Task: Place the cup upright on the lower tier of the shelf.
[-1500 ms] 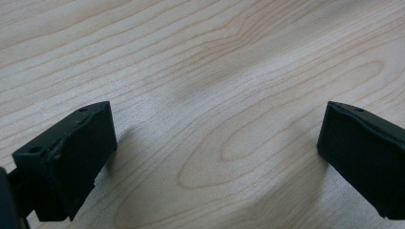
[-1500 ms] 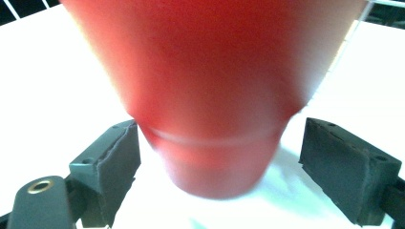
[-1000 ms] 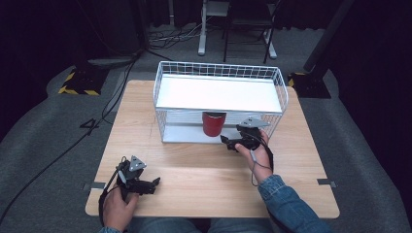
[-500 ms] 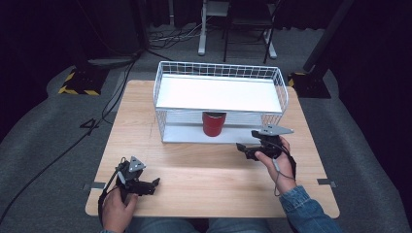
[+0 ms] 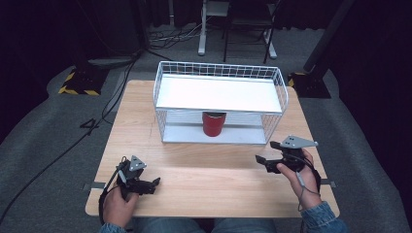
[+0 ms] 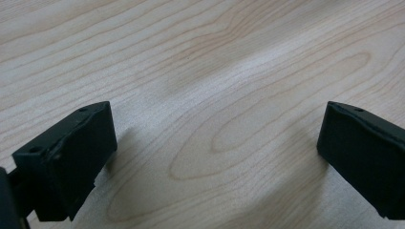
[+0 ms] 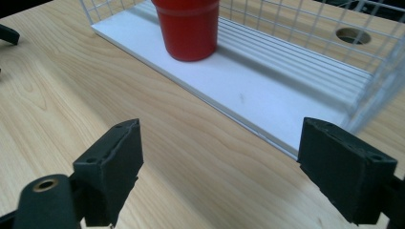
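A red cup [image 5: 213, 124] [image 7: 189, 27] stands upright on the lower white shelf of a white wire rack [image 5: 219, 71] at the back of the wooden table [image 5: 204, 170]. My right gripper [image 5: 267, 154] [image 7: 222, 167] is open and empty over the table, in front of the rack's right end and apart from the cup. My left gripper [image 5: 154, 183] [image 6: 217, 157] rests low at the table's front left, open, with bare wood between its jaws.
The rack has a white upper shelf [image 5: 218, 94] and a lower shelf [image 7: 267, 86] open toward me. A round hole [image 7: 352, 35] in the tabletop shows behind the rack. Cables [image 5: 87, 131] trail over the grey floor to the left. Chair legs [image 5: 233, 34] stand beyond the table.
My right gripper has drawn back from the cup at the rack's front, toward me and to the right, and is now open over bare table. The left gripper has stayed put.
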Available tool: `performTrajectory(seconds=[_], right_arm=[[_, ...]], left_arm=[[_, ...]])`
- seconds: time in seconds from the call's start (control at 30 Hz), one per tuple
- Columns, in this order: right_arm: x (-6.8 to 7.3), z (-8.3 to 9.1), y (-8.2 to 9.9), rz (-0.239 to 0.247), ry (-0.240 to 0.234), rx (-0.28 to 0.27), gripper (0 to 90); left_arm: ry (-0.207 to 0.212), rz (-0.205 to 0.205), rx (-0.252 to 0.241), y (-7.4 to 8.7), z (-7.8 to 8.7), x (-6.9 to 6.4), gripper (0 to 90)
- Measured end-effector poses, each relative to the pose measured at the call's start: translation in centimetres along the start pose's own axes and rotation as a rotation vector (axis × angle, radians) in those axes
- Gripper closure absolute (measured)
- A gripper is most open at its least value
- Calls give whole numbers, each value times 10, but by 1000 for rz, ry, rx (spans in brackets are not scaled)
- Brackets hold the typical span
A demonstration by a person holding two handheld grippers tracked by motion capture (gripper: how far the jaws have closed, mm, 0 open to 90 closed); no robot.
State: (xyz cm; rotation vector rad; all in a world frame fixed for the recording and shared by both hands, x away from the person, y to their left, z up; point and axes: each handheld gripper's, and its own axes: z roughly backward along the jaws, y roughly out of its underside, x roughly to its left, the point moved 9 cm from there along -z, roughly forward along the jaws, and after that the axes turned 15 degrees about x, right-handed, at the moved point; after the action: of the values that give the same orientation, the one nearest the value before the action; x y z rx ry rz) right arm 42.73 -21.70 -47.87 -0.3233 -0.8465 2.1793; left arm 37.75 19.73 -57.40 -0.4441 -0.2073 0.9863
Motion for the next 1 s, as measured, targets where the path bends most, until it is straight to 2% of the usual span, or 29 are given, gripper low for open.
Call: performTrajectory(seconds=[0.07, 0.23, 0.43, 0.5, 0.67, 1.0], right_arm=[[-4, 7, 9, -17, 7, 5, 159], [-8, 13, 21, -31, 10, 14, 159], [-13, 16, 37, -54, 5, 41, 159], [-14, 13, 47, -49, -10, 76, 159], [-15, 8, 64, -36, -20, 122, 159], [-16, -10, 88, -53, -16, 147, 159]], left_arm=[[-1, 0, 1, -1, 0, 1, 0], [0, -3, 1, -1, -1, 1, 0], [0, -2, 1, -1, -1, 1, 0], [-1, -3, 1, -1, -1, 1, 0], [-1, -3, 1, -1, -1, 1, 0], [-1, -3, 1, -1, -1, 1, 0]])
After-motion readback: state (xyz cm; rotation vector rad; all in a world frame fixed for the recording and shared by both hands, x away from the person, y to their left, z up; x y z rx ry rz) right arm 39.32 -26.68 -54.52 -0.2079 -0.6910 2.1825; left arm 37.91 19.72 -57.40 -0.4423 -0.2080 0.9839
